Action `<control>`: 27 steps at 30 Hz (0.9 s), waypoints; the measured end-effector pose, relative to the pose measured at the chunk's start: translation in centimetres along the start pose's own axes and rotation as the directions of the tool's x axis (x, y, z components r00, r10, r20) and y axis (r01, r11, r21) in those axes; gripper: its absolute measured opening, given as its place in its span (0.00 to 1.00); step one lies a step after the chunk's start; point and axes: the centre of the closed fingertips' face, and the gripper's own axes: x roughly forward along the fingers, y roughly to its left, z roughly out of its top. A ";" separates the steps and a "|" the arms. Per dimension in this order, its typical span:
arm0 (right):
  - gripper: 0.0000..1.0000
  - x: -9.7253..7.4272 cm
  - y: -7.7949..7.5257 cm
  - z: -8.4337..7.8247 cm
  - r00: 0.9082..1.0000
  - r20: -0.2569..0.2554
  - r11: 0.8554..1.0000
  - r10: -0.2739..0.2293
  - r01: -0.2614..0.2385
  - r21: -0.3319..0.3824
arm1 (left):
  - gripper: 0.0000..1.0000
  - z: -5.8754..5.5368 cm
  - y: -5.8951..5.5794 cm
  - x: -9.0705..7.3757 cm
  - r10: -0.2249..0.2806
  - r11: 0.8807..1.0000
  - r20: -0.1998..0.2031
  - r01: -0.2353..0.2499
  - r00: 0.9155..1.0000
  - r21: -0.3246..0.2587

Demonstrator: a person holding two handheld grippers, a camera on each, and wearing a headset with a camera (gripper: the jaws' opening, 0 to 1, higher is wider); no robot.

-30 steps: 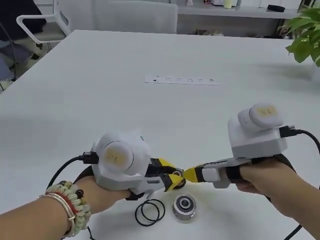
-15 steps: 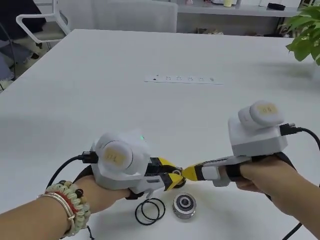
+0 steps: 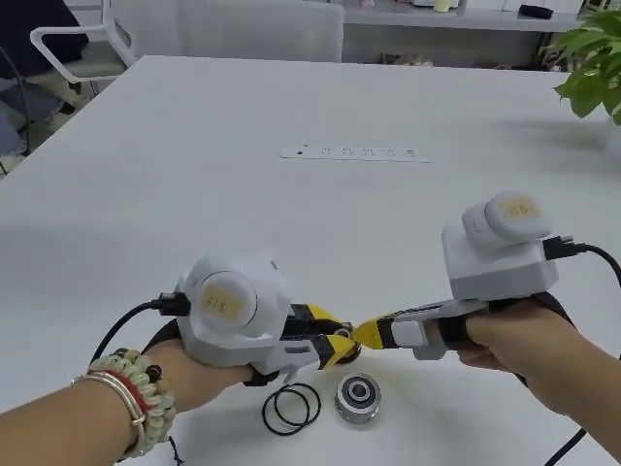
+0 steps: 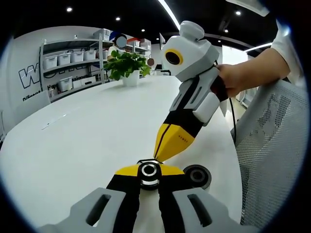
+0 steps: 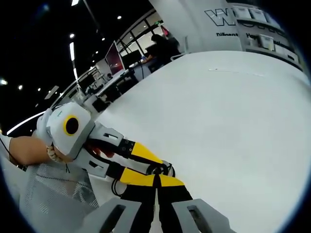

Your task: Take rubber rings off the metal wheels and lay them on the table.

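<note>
**A:** What is held by the left gripper (image 4: 148,170)?

**B:** A wheel (image 4: 149,174) is pinched between its yellow jaws, close to the table (image 3: 291,214). This is seen clearly in the left gripper view. In the head view the wheel is mostly covered by the jaws.

**A:** And the right gripper (image 4: 158,156)?

**B:** Its jaws are pressed together, and the tip is placed against the top of the held wheel. In the right gripper view a thin black loop (image 5: 167,169) is seen at that place. Whether it is caught between the jaws cannot be told.

**A:** What is given by the head view?

**B:** Two rings (image 3: 291,408) are seen lying overlapped on the table, just beside a second wheel (image 3: 357,398). In the left gripper view the second wheel is found just to the right of the held one.
</note>
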 end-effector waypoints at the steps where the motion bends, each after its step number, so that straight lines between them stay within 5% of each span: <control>1: 0.00 0.0 0.0 0.0 1.000 0.000 1.000 0.000 0.000 0.000 | 0.08 0.0 0.0 0.0 0.000 1.000 0.000 0.000 1.000 0.000; 16: 0.00 -0.3 0.7 0.3 1.000 0.004 1.000 0.014 -0.014 -0.024 | 0.08 0.0 0.0 0.0 0.000 1.000 0.001 0.000 1.000 -0.003; 27: 0.00 -0.2 -0.2 0.0 0.999 -0.007 0.998 -0.045 0.045 -0.040 | 0.08 0.1 0.0 -0.1 -0.009 1.000 -0.012 0.009 1.000 -0.007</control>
